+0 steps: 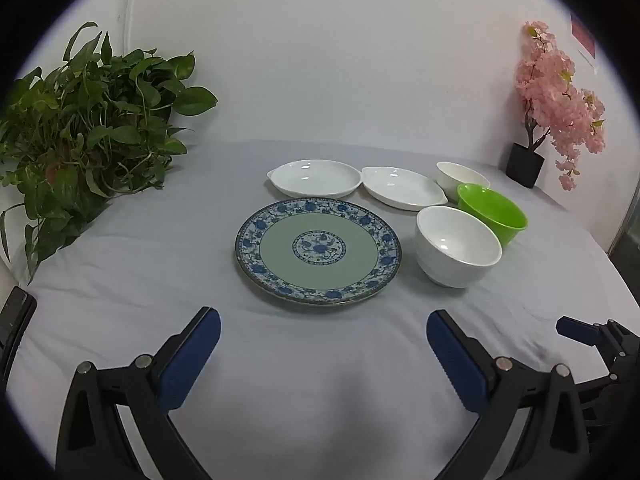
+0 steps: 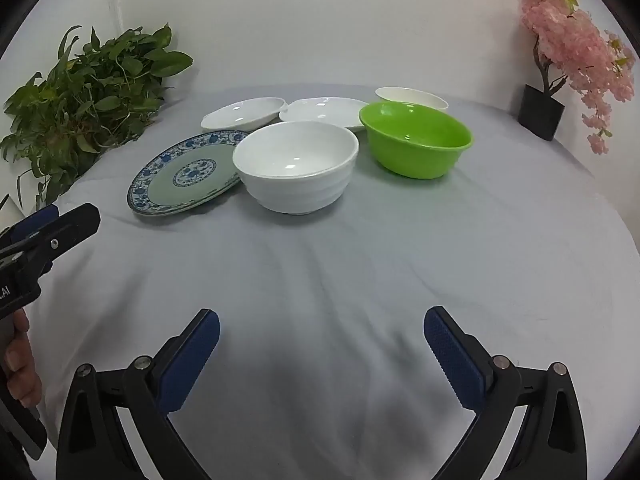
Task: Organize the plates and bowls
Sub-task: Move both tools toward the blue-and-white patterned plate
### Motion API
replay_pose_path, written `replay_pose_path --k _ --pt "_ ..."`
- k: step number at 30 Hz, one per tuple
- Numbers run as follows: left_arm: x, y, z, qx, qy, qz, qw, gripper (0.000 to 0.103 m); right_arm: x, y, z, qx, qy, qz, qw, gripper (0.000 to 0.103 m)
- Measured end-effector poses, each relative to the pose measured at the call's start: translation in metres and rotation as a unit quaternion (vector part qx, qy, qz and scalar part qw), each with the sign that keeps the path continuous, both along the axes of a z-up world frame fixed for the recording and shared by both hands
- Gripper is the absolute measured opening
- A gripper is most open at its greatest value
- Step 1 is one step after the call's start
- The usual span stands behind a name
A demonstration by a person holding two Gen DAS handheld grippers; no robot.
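A blue-patterned plate with a green centre [image 1: 318, 251] [image 2: 186, 172] lies on the grey cloth. Behind it lie two white oval dishes [image 1: 314, 178] [image 1: 404, 187] [image 2: 244, 113] [image 2: 324, 111]. To its right stand a near white bowl [image 1: 457, 245] [image 2: 296, 166], a green bowl [image 1: 493, 208] [image 2: 416, 139] and a far white bowl [image 1: 460, 176] [image 2: 412, 98]. My left gripper [image 1: 323, 334] is open and empty, in front of the plate. My right gripper [image 2: 322, 332] is open and empty, well short of the near white bowl.
A leafy green plant [image 1: 88, 128] [image 2: 88, 92] stands at the back left. A pink blossom tree in a black pot [image 1: 556, 100] [image 2: 568, 48] stands at the back right. A white wall runs behind the table. The left gripper also shows in the right wrist view [image 2: 40, 236].
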State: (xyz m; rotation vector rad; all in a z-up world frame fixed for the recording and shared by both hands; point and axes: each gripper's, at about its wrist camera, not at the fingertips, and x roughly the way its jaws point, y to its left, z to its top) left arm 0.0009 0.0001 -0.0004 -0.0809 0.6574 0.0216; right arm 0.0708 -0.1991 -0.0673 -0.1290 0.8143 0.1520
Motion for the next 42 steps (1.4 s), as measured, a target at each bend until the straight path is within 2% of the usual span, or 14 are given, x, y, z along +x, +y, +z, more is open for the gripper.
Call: replay_pose_path --k 3,7,13,19,22,26,32,35,40,42 --pt "0.004 -0.001 -0.002 -0.008 0.005 0.000 1.0000 0.103 0.004 0.007 0.000 -0.004 -0.002 0.005 1.000 0.103" --pt "0.008 -0.001 -0.001 0.002 0.013 0.007 0.9999 0.103 0.009 0.009 0.001 -0.004 -0.001 -0.009 1.000 0.103" --pt "0.008 -0.011 0.001 0.011 0.010 -0.001 0.9999 0.103 0.013 0.000 0.001 -0.002 0.009 -0.038 0.999 0.103" --pt "0.010 -0.013 0.006 0.009 0.019 -0.014 0.9997 0.103 0.008 -0.004 0.006 0.000 0.000 -0.038 0.999 0.103" --pt "0.009 -0.017 0.007 -0.004 0.011 -0.023 0.9997 0.103 0.006 -0.001 0.007 -0.003 -0.001 -0.029 1.000 0.103" --pt "0.011 -0.015 0.013 0.005 0.021 -0.018 0.9996 0.103 0.006 0.001 0.010 0.001 -0.001 -0.021 1.000 0.103" --pt "0.019 0.002 0.023 0.012 0.028 -0.013 0.9994 0.103 0.007 0.008 0.018 0.009 0.000 -0.004 1.000 0.103" --pt "0.024 0.016 0.028 0.002 0.027 -0.022 0.9994 0.103 0.007 0.016 0.022 0.015 -0.009 0.013 1.000 0.103" --pt "0.047 0.053 0.038 -0.026 0.034 -0.040 0.9983 0.103 0.009 0.033 0.028 0.054 -0.008 0.057 0.997 0.103" --pt "0.064 0.068 0.036 -0.028 0.049 -0.042 0.9975 0.103 0.011 0.042 0.028 0.090 -0.002 0.088 0.992 0.103"
